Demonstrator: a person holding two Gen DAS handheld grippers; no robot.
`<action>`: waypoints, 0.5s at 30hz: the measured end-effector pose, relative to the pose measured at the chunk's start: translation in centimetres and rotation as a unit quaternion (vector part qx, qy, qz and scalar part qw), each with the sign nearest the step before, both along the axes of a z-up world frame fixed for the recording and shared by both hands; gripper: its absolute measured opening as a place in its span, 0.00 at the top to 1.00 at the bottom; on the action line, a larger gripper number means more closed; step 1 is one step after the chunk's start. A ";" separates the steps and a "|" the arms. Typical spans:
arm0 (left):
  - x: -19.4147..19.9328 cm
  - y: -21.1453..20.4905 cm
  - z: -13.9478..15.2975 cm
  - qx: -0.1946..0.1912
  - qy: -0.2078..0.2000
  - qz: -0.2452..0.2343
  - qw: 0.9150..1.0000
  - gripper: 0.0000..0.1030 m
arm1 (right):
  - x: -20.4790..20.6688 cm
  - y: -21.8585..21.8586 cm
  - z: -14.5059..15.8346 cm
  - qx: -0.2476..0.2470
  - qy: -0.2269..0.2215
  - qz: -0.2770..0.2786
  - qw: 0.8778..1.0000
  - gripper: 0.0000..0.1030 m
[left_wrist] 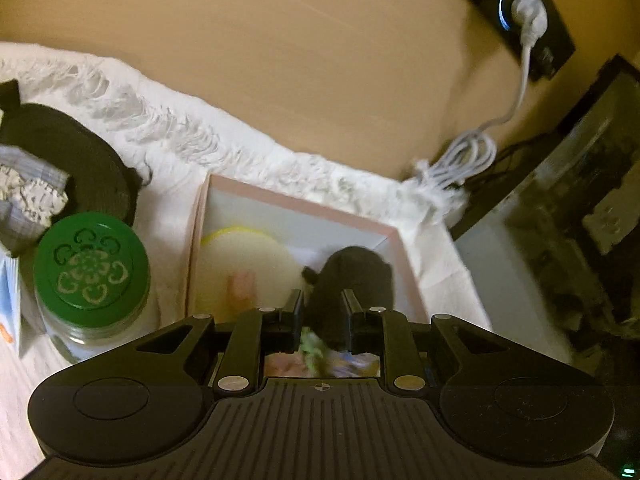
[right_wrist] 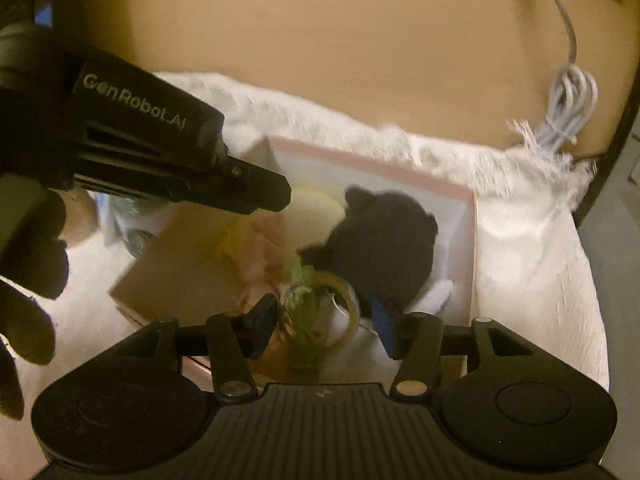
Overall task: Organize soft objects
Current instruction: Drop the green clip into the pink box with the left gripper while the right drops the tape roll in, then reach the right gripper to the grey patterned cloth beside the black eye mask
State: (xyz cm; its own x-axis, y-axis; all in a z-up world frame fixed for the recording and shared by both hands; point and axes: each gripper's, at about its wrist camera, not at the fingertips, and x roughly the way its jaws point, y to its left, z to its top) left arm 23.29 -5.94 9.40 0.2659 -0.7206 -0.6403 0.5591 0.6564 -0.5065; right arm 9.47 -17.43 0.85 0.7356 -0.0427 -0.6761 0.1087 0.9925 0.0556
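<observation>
A pink-rimmed white box [left_wrist: 304, 208] [right_wrist: 472, 216] sits on a white fringed cloth. Inside lie a black soft toy [left_wrist: 352, 276] [right_wrist: 384, 236], a pale yellow round pad [left_wrist: 244, 264] [right_wrist: 316, 204] and a green-and-yellow leafy ring [right_wrist: 320, 308]. My left gripper [left_wrist: 322, 304] is narrowly parted, its fingers either side of the black toy's near end over the box; in the right wrist view it [right_wrist: 256, 192] reaches in from the left. My right gripper [right_wrist: 324, 320] is open, its fingers astride the leafy ring just above the box.
A glass jar with a green lid [left_wrist: 90, 272] stands left of the box. A black round piece with crumpled cloth [left_wrist: 60, 168] lies further left. A white coiled cable [left_wrist: 468, 156] [right_wrist: 568, 108] hangs off the cloth's far right edge. A black-gloved hand [right_wrist: 28, 264] is at the left.
</observation>
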 end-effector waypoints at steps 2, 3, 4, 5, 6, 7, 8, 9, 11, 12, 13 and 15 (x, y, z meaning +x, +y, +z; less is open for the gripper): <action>-0.6 0.2 -0.1 0.001 -0.029 -0.010 1.000 0.79 | -2.0 0.0 0.4 -0.001 -0.026 -0.006 1.000 0.39; -0.8 0.2 -0.1 0.000 -0.041 -0.013 0.999 0.79 | -3.0 0.0 0.7 -0.005 -0.038 -0.010 0.999 0.31; -1.1 0.3 0.0 -0.002 -0.056 -0.016 0.998 0.78 | -4.2 0.0 1.0 -0.011 -0.053 -0.015 0.998 0.29; -1.5 0.4 0.0 -0.006 -0.076 -0.019 0.997 0.78 | -4.9 0.1 1.1 -0.014 -0.059 -0.017 0.998 0.28; -1.7 0.4 0.1 -0.006 -0.085 -0.021 0.996 0.78 | -5.5 0.0 1.3 -0.016 -0.060 -0.019 0.998 0.28; -1.8 0.5 0.1 -0.003 -0.083 -0.023 0.996 0.78 | -5.8 -0.1 1.5 -0.017 -0.059 -0.024 0.998 0.28; -1.7 0.8 0.2 -0.002 -0.072 -0.019 0.997 0.78 | -6.0 -0.2 1.7 -0.017 -0.058 -0.030 0.998 0.28; -1.5 1.2 0.3 -0.005 -0.060 -0.013 0.998 0.78 | -6.2 -0.2 2.1 -0.017 -0.061 -0.038 0.997 0.28; -1.1 2.6 0.8 -0.019 -0.048 0.002 0.999 0.78 | -5.9 -0.4 3.4 -0.011 -0.069 -0.047 0.996 0.28; -0.9 3.6 1.4 -0.020 -0.054 0.009 0.998 0.78 | -5.5 -0.3 4.2 -0.007 -0.073 -0.050 0.996 0.28; -0.7 4.5 1.9 -0.019 -0.062 0.015 0.998 0.78 | -4.9 -0.2 5.2 -0.002 -0.077 -0.051 0.996 0.28; 0.3 7.0 3.3 -0.021 -0.067 0.027 0.997 0.78 | -3.7 0.5 7.3 0.004 -0.086 -0.046 0.995 0.28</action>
State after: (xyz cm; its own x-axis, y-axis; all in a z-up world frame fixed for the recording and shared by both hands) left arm 23.62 1.06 12.72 0.3861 -0.7289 -0.5653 0.5890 0.6665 -0.4571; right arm 5.81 -16.94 8.17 0.8339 -0.1113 -0.5406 0.1878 0.9782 0.0884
